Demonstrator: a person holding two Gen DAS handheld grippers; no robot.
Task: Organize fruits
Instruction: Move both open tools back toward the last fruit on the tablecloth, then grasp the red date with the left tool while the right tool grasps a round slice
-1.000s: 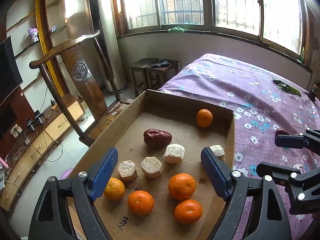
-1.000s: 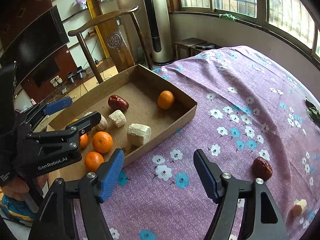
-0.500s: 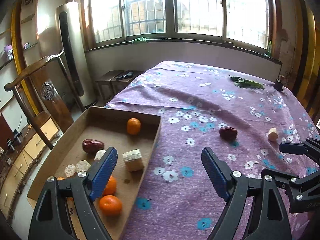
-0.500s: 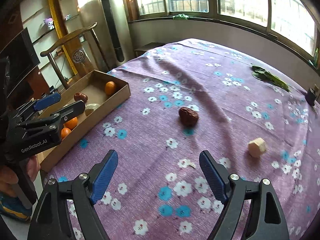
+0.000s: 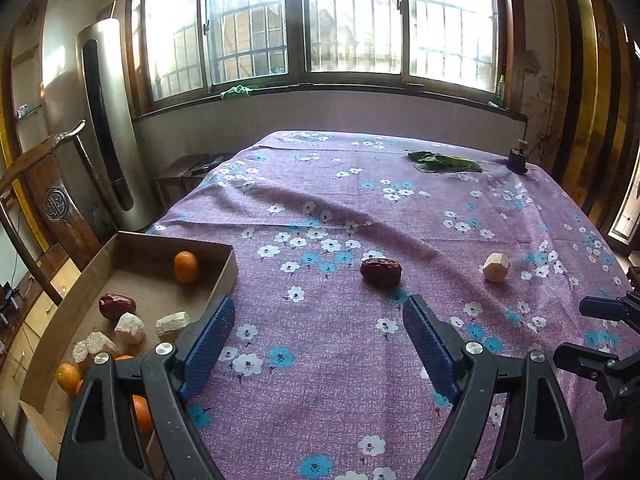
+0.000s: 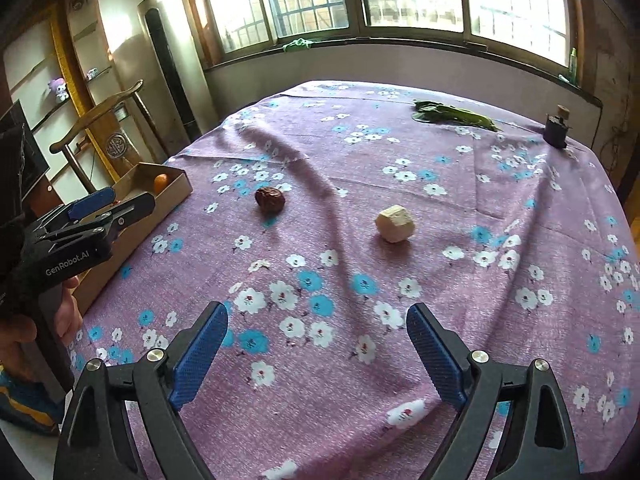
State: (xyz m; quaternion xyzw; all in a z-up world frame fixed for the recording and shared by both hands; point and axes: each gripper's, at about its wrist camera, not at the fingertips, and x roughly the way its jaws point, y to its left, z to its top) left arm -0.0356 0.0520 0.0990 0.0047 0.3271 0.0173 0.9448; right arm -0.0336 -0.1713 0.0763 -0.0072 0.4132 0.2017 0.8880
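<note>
**Purple cloth, two pieces outside the box**

Purple flowered cloth (image 5: 320, 360) covers the desk under both my tongs. My left tongs (image 5: 318, 346) hang above it with the blue pads wide apart and nothing between them; my right tongs (image 6: 317, 354) are spread the same way, also holding nothing.

I place everything from the cardboard box (image 5: 224, 276) at the desk's left edge. Inside it, an orange (image 5: 186, 267) sits alone near the far wall. Nearer me lie a red date (image 5: 117, 306) and several pale peeled chunks (image 5: 172, 325), then more oranges (image 5: 69, 378) at the near end, partly hidden behind my left tongs' frame.

Two pieces lie on the cloth outside the box. A second red date (image 5: 381, 271) rests to the box's right, clear of its wall, just beyond my left tongs. A pale faceted chunk (image 5: 496, 267) lies further right of the box, well apart from that date. From the right wrist camera the same date (image 6: 270, 199) and chunk (image 6: 395, 223) sit in open cloth ahead of my tongs, with only folds in the fabric between us.

Far from the box, near the desk's back edge, lie green leaves (image 6: 454, 115) and a small dark bottle (image 6: 557, 130). A wooden chair (image 5: 48, 184) stands beyond the box, with a tall silver air conditioner (image 5: 110, 120) behind it.
</note>
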